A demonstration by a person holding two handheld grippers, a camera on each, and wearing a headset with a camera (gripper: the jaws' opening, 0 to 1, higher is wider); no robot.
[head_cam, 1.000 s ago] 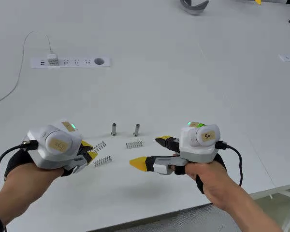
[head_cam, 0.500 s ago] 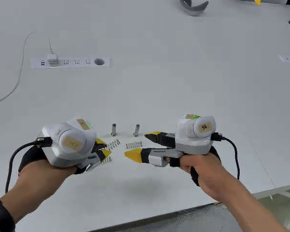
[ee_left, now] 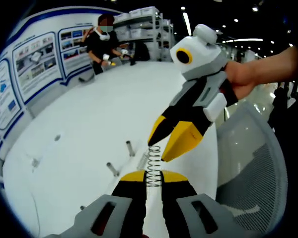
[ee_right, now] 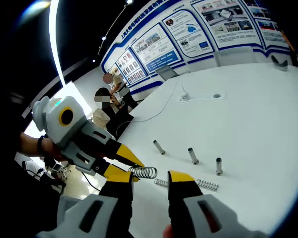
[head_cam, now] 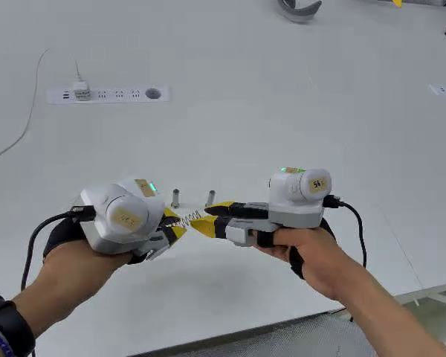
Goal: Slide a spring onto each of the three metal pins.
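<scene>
A: Head view first. What do we have?
B: A white table [head_cam: 282, 111], with a power strip [head_cam: 108, 94] at the far left. The left gripper [head_cam: 177, 226] is clamped on one end of a spring [head_cam: 190, 217], which is held up off the table. The right gripper [head_cam: 208, 216] faces it tip to tip, jaws parted at the spring's free end. Two pins [head_cam: 175, 198] stand upright just behind the tips.
A: Is the right gripper touching the spring?
B: We cannot tell from there.
A: Left gripper view?
B: The left gripper [ee_left: 151, 177] pinches the spring [ee_left: 153, 164] between its yellow tips, and the coil sticks straight out ahead. The right gripper [ee_left: 158, 150] comes in from the upper right, jaws apart, with the spring's far end between them. We see two pins [ee_left: 130, 148] upright on the table, left of the spring.
A: Right gripper view?
B: The right gripper [ee_right: 150, 179] has its jaws well apart. The left gripper [ee_right: 135, 171] enters from the left with the spring [ee_right: 145, 172] in its tips, the coil nearer our left-hand tip. Three pins [ee_right: 192, 155] stand in a row beyond, all upright and bare. A loose spring [ee_right: 207, 184] lies flat on the table near the rightmost pin, just past our right-hand tip.
</scene>
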